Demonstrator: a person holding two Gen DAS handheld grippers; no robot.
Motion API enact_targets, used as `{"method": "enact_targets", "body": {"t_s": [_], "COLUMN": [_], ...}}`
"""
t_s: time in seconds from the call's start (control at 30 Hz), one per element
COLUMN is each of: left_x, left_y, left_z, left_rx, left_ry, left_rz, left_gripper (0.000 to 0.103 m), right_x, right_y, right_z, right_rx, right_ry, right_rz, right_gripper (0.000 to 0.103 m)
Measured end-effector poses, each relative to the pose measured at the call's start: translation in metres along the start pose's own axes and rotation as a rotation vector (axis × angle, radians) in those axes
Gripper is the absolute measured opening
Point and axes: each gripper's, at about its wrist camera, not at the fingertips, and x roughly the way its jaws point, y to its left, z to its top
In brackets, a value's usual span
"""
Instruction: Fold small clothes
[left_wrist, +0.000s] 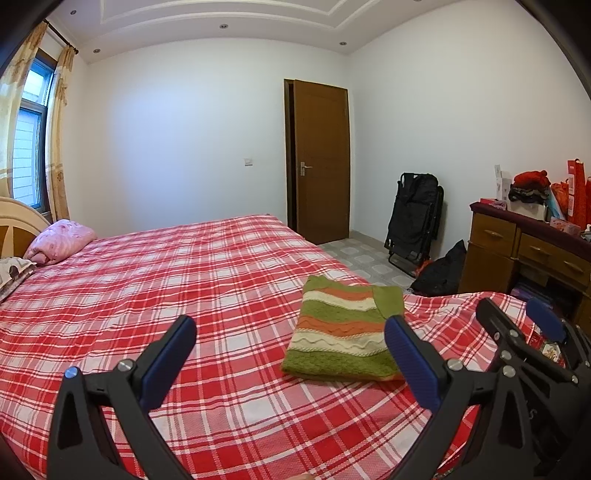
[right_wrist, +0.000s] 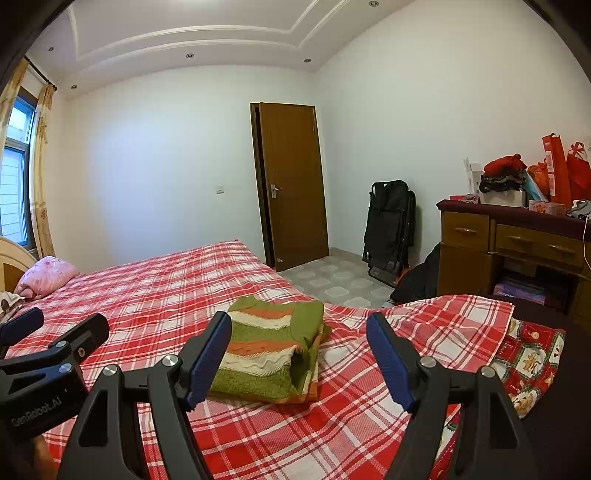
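At the far left, a pink rolled blanket (left_wrist: 61, 240) lies by the headboard on the bed (left_wrist: 166, 280), which is covered in a red and white checked sheet. The left claw (left_wrist: 290, 338) hangs above that sheet with its blue-padded fingers (left_wrist: 168, 360) spread wide, holding nothing and touching nothing. Between its fingers and toward the right one lies the folded sweater (left_wrist: 341, 328), striped green, orange and cream, flat on the bed near the foot end. The right claw (right_wrist: 299, 350), just beside the left one, is likewise spread wide and empty, with the sweater (right_wrist: 269, 354) seen between its fingers (right_wrist: 391, 363), apart from both. Further right, across the tiled floor, stand a brown door (left_wrist: 321, 158), a folded black chair (left_wrist: 415, 218) and a wooden dresser (left_wrist: 517, 251) piled with clothes and red bags.
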Motion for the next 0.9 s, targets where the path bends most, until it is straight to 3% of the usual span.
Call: {"method": "enact_targets", "body": {"t_s": [0.57,0.9], "left_x": [-0.003,0.007], "left_y": [0.003,-0.008], "left_z": [0.003,-0.001], "left_rx": [0.038,0.088], "left_ry": [-0.052,-0.010], "left_rz": [0.059,0.067], "left_gripper": [0.103,0.103], "right_x": [0.004,0.005], "right_y": [-0.002,-0.002], "right_z": [-0.002,-0.002], "right_rx": [0.003,0.001], "right_ry": [0.012,0.016], "right_rz": [-0.002,-0.002], "right_gripper": [0.076,0.076]}}
